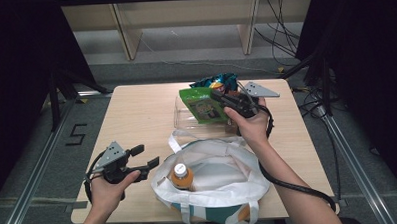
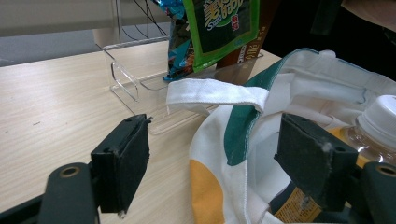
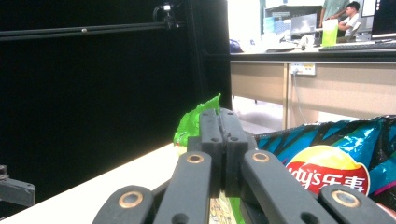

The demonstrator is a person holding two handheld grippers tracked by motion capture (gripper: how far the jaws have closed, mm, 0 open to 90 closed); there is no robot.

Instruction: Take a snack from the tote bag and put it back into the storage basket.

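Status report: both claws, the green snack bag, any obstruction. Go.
Right claw shut on green snack bag, held above clear tray. Left claw open beside tote bag. Bottle inside tote; blue chip bag behind.

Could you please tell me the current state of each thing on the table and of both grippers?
Green snack packet: lifted, pinched.
Right gripper: shut on packet.
Left gripper: open, empty.
White cloth tote bag: mouth open.
Orange drink bottle: capped, inside bag.
Clear plastic tray: holds blue crisp bag.
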